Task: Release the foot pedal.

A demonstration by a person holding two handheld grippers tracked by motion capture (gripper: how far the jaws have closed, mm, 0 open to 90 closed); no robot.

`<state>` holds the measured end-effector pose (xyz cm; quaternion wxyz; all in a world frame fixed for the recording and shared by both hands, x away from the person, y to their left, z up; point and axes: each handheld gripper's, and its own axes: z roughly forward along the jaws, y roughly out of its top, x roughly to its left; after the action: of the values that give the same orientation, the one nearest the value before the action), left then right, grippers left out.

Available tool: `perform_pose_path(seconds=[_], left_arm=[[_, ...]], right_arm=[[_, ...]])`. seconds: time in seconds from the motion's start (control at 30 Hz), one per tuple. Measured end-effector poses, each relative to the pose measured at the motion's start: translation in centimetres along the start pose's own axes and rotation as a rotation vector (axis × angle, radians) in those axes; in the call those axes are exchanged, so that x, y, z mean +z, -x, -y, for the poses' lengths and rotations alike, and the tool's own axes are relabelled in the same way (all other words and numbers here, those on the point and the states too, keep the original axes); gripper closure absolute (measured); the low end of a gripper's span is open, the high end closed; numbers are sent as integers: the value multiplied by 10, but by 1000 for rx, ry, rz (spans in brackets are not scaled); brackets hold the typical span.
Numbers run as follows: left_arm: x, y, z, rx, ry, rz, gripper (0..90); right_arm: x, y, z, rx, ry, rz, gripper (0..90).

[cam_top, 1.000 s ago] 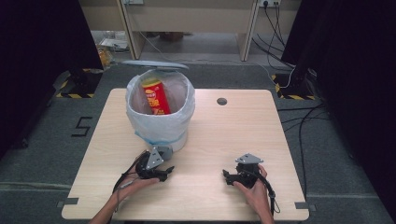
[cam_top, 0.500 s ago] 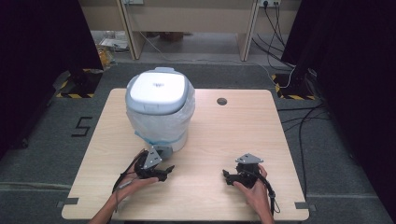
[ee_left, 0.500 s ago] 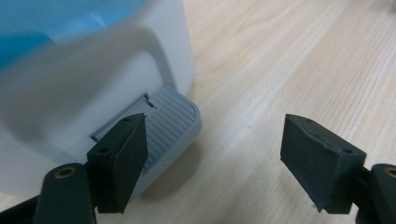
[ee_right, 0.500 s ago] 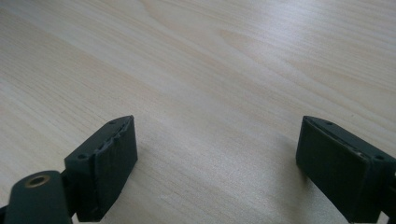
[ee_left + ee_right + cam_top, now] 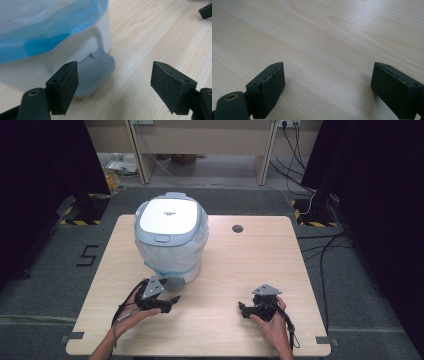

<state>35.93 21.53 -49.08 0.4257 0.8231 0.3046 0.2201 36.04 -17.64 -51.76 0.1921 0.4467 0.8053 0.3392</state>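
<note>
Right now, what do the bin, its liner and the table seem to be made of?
Bin: probably plastic, smooth white-grey moulded lid and pedal.
Liner: thin plastic film, translucent blue, wrinkled.
Table: pale wood or wood-look laminate, matt, with visible grain.

white bin (image 5: 170,255) with grey lid, grey pedal (image 5: 96,71), blue liner; pale wood-grain table (image 5: 240,270); black claws.

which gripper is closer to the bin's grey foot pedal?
Left. The left gripper sits just in front of the grey pedal, jaws open; the right gripper rests farther off on the table.
</note>
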Motion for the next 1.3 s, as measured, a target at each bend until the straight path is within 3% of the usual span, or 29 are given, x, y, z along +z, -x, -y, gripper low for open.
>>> perform_pose_path(seconds=[0.23, 0.43, 0.63, 0.97, 1.3], left_arm=[[-15, -15, 20, -53, -23, -33, 218], [-18, -24, 29, -81, -43, -57, 212], [-22, -27, 40, -102, -64, -72, 212], [-29, -23, 60, -98, -126, -57, 208], [-41, -24, 70, -154, -142, -36, 204]], right_arm=[[0, 0, 0, 0, 0, 0, 126], [0, 0, 0, -5, 1, -1, 126], [0, 1, 0, -5, 1, -3, 126], [0, 1, 0, -6, 1, -2, 126], [0, 1, 0, -6, 1, -2, 126]])
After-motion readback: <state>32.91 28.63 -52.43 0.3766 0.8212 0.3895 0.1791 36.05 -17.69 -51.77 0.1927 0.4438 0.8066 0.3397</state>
